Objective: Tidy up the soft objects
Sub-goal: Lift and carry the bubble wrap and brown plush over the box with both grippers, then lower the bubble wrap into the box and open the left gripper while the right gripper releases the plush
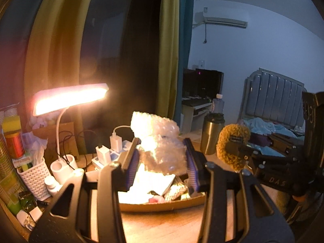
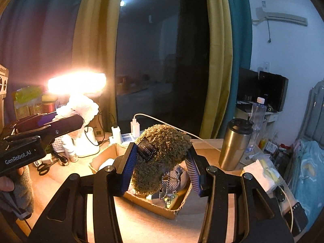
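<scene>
Room: bedroom at night, dark window between yellow and teal curtains, wooden desk (image 2: 141, 222) lit by a glowing desk lamp (image 1: 68, 99).
Landmark: an open cardboard box (image 2: 168, 210) on the desk, low-walled, with papers, a chain and small odds and ends inside.
Left gripper (image 1: 162, 162): clamped on a crumpled wad of bubble wrap (image 1: 160, 139) — pads press both sides; the wad hangs above the box, clear of its contents.
Right gripper (image 2: 162, 166): closed on a curly brown plush piece with a dark ribbon label, the plush toy (image 2: 160, 154); it too is held over the box, its lower end near the contents — whether it touches them I cannot tell.
Beside the box: a steel tumbler (image 2: 236, 143) to its right, chargers and a white basket behind and to its left.
Done so far: both soft items are picked up and off the desk.
Left, as I judge: neither is placed yet; each needs a destination and release, and the box contents look unsorted.
</scene>
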`<state>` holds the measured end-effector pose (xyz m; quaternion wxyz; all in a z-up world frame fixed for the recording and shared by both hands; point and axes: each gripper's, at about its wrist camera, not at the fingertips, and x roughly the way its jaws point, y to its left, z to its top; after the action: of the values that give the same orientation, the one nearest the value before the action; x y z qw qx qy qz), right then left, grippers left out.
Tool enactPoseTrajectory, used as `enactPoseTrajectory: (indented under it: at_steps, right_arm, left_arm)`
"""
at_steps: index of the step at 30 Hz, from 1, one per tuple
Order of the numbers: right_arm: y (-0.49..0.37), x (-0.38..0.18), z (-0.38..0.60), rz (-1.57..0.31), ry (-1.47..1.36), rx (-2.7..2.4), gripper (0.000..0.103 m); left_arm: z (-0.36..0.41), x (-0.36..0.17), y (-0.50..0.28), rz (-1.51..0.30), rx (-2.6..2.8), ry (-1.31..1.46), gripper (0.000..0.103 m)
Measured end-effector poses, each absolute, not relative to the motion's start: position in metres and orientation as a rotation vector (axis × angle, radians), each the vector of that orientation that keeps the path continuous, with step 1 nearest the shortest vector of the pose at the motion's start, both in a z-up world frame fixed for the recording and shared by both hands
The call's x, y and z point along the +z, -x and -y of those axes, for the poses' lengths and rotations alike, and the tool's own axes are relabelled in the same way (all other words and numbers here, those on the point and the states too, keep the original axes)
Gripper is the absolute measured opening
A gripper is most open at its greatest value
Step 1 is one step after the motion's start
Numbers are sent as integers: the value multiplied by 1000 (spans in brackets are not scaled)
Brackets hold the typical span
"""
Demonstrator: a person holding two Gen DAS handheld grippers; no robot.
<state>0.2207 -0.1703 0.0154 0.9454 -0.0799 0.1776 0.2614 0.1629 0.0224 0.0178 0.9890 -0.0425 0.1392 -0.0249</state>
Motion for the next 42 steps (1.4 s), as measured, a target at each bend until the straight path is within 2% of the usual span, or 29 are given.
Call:
enactPoseTrajectory:
  at_steps: [18,42]
  right_arm:
    - [-256,5,154,-373,154,531,50]
    - [-301,-50,132,-497,150,574,50]
  left_arm:
    - [-34,-2,-204,-304,-55,102,43]
    - [-48,-63,-253,-456,-32,144,43]
